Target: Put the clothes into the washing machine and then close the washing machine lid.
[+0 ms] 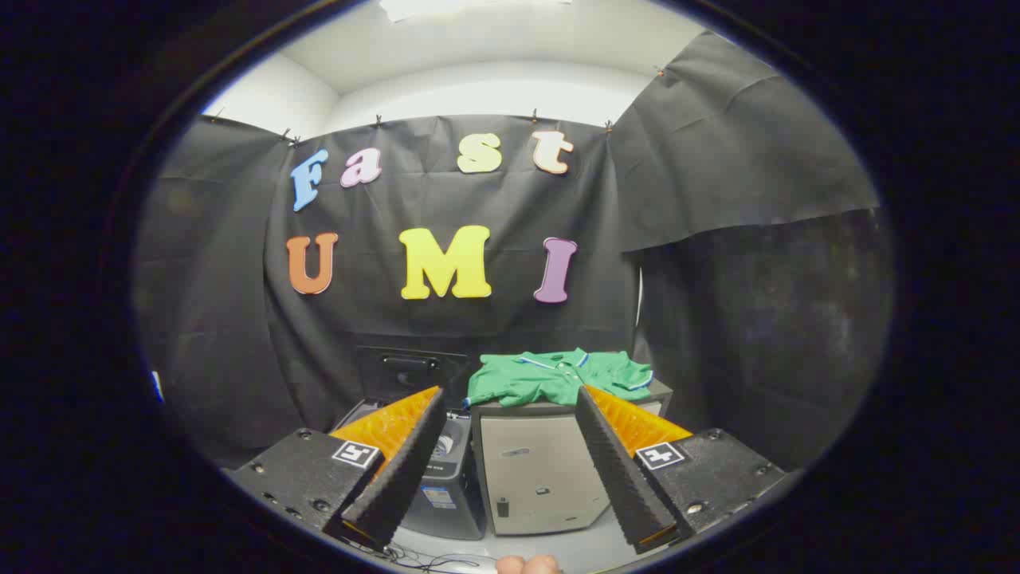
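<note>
Nothing's really happened yet as far as I can see: the green shirt (558, 376) is lying folded on top of the pale cabinet (542, 470), beyond the fingers. The gripper (510, 399) is spread wide and holding nothing. The washing machine (446, 470) sits just left of the cabinet with its lid (410, 371) up, so loading and closing are both left to do.

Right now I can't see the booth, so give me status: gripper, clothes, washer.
Gripper open, holding nothing. Green shirt lies on the cabinet, beyond the fingers. Washing machine left of cabinet, lid up. Nothing in the way.
</note>
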